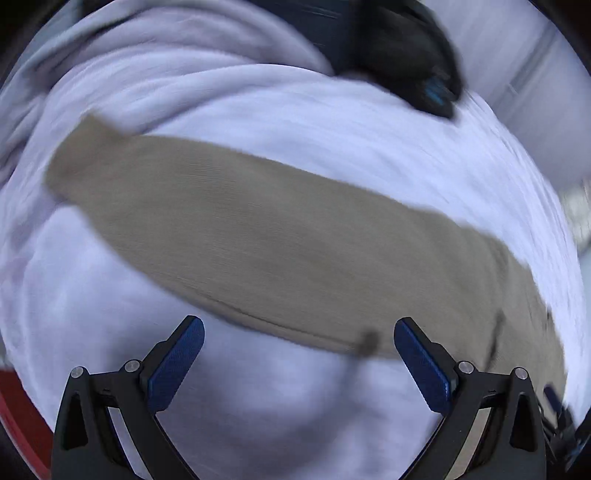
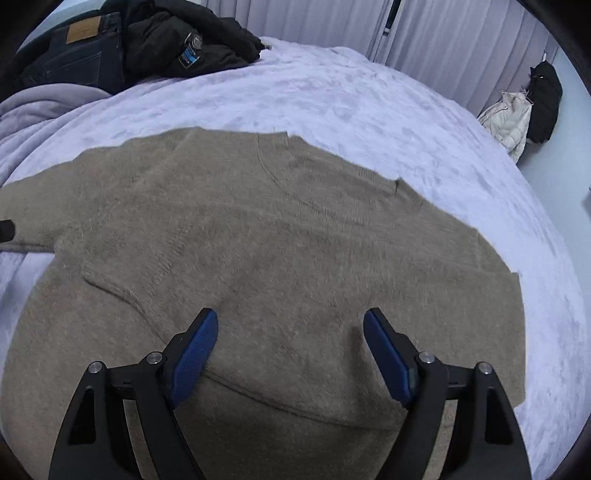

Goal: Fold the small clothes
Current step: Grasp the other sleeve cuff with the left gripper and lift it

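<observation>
Left wrist view: heavy motion blur. Left gripper (image 1: pixel 299 328) is hanging with fingers released, wide apart, nothing between the blue pads (image 1: pixel 177 365). Beige sweater (image 1: pixel 258 236) is lying on the lavender blanket (image 1: pixel 332 122); only a long sleeve-like band of it is showing, running diagonally just beyond the fingertips. The right pad is sitting right at the sweater's near edge; contact can't be told through the blur. Black jacket (image 1: pixel 406 48) is lying on the blanket well beyond the sweater.

Right wrist view: sharp. Right gripper (image 2: pixel 290 325) is hovering over the sweater (image 2: pixel 295 240), fingers released, wide gap, gripping nothing. Sweater is lying spread flat on the blanket (image 2: pixel 332 92), filling most of the frame, neckline at its far edge, one sleeve reaching off to the left. Beyond the sweater, at the far left of the blanket: black jacket (image 2: pixel 192 40) piled beside dark jeans (image 2: pixel 81 55). Past the sweater to the right, off the bed: white puffer jacket (image 2: pixel 511 125) and black bag (image 2: pixel 545 99) hanging at the wall. Curtains (image 2: pixel 332 22) are hanging behind the bed.
</observation>
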`<control>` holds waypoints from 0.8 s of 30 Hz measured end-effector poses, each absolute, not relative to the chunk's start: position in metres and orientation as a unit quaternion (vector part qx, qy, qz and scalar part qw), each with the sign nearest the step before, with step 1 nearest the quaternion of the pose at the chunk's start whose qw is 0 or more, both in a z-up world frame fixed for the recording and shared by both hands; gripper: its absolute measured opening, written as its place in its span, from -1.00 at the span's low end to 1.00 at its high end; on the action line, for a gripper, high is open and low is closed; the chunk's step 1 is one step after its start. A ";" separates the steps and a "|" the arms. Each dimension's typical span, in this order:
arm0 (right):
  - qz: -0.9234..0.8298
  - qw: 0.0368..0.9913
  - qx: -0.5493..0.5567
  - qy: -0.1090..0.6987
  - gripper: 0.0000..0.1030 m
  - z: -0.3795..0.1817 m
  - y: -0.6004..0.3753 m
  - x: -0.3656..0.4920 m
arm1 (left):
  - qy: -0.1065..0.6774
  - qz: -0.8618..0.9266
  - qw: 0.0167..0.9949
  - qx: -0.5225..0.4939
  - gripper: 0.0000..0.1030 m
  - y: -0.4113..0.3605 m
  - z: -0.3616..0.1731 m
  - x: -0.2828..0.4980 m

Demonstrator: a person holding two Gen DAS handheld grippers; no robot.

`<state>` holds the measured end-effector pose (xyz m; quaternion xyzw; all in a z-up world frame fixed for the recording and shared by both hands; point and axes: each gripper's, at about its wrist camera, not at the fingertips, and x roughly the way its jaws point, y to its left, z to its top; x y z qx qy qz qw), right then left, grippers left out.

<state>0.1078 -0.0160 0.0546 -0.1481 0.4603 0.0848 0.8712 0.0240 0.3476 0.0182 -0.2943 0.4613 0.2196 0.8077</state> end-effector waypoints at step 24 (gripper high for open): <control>0.177 0.837 -0.219 0.470 0.63 0.041 0.234 0.105 | 0.284 0.121 0.805 -0.507 0.77 0.543 -0.016 -0.005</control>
